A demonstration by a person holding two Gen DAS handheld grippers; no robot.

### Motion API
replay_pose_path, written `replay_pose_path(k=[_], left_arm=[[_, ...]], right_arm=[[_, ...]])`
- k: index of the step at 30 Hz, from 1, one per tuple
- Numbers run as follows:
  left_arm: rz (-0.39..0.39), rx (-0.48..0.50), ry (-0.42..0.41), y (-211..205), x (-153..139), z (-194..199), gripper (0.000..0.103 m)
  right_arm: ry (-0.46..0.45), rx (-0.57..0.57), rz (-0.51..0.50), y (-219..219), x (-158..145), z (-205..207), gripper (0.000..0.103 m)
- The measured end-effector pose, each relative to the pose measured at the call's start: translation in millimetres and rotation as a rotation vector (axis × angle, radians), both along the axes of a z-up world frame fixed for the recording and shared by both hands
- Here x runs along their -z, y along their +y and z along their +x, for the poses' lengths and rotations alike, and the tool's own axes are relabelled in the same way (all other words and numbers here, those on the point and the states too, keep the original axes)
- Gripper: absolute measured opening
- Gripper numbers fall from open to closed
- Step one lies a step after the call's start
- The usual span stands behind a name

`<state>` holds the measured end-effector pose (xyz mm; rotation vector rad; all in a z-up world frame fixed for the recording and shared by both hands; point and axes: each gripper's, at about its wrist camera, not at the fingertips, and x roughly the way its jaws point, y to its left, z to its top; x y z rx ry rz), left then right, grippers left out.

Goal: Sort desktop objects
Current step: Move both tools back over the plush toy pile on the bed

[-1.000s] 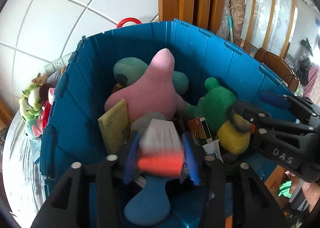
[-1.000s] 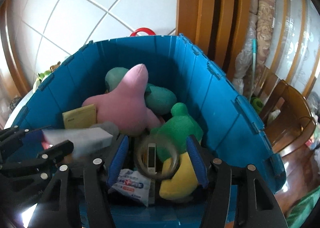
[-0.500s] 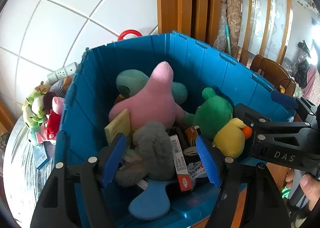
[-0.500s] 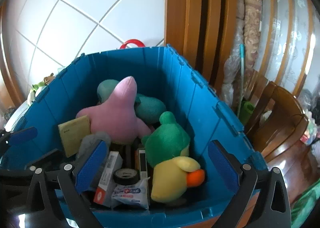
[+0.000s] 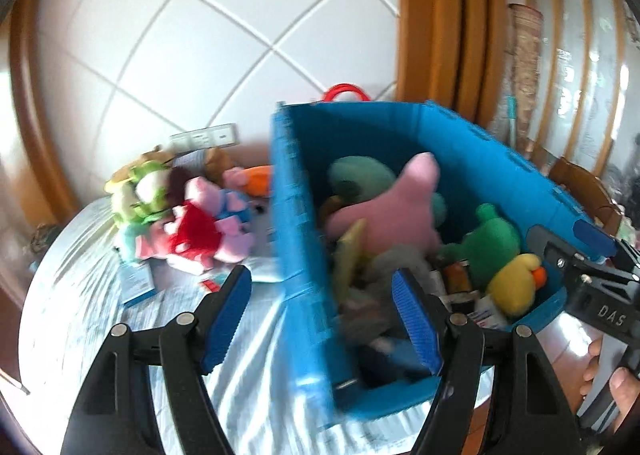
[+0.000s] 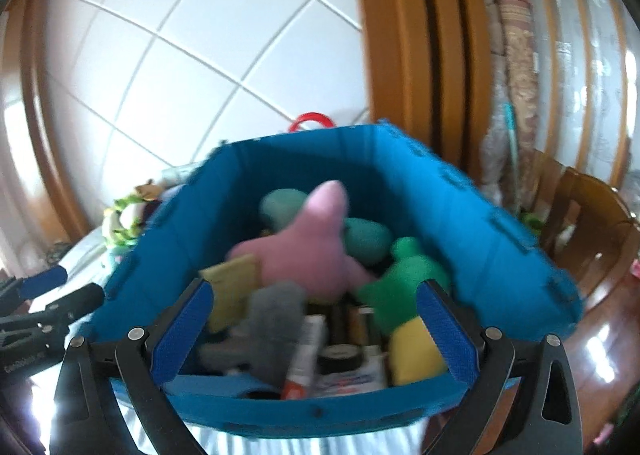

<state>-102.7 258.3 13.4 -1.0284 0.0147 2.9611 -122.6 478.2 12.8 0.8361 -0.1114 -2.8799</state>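
Blue bin (image 5: 296, 223) now right of left tongs (image 5: 320, 319); both tongs wide open, empty, pulled back.

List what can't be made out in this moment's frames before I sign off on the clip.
- Small items at the bottom of the blue bin: right wrist view, motion blur; labels unreadable.
- Grey plush: left wrist view, smeared, partly behind the left gripper.
- Toy pile on the table: left wrist view, its right end hidden by the bin wall.
- Red handle: both views, only the top shows above the bin's far rim.
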Motion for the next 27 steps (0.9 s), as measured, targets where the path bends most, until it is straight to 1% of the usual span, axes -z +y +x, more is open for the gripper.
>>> replay_pose_path(k=[5,11,19,27], left_arm=[[-0.001,-0.056,-0.013,-47,5,21,0.072],[-0.005,-0.078,-0.007,-102,9,43,0.072],[0.004,-0.091,-0.016,-189,20,71,0.072],[0.002,-0.078,-0.029,-262,29,87,0.072]], right_arm=[[0.005,-0.065,-0.002,-45,-1,10,0.103],[0.034,-0.113,0.006,-107,-6,33,0.103],[0.056,-0.121,0.0,-192,-8,60,0.103],[0.048,-0.118,0.019,-275,0,77,0.103]])
